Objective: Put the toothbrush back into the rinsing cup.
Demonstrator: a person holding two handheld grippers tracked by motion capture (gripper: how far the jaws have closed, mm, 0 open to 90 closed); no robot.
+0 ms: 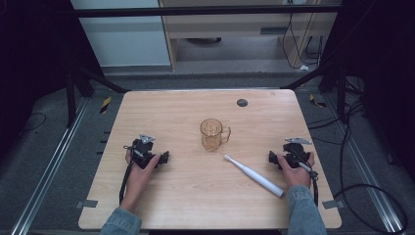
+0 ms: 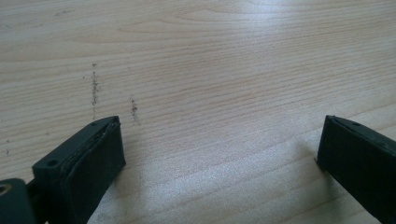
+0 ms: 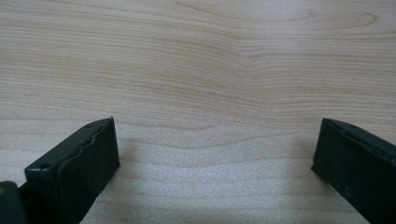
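Observation:
A clear amber glass mug (image 1: pixel 214 134) stands upright near the middle of the wooden table (image 1: pixel 195 196), handle to the right. A white electric toothbrush (image 1: pixel 253 175) lies flat in front of it, head toward the mug and handle toward the front right. My left gripper (image 1: pixel 164 157) rests on the table left of the mug; in its own view it (image 2: pixel 220 140) is open over bare wood. My right gripper (image 1: pixel 272 157) rests just right of the toothbrush, and it (image 3: pixel 215 140) is open too, with nothing between its jaws.
A small dark disc (image 1: pixel 242 102) sits near the table's far edge. Black frame struts and cables lie on the floor around the table. Faint dark scuff marks (image 2: pixel 95 86) show on the wood ahead of the left jaws.

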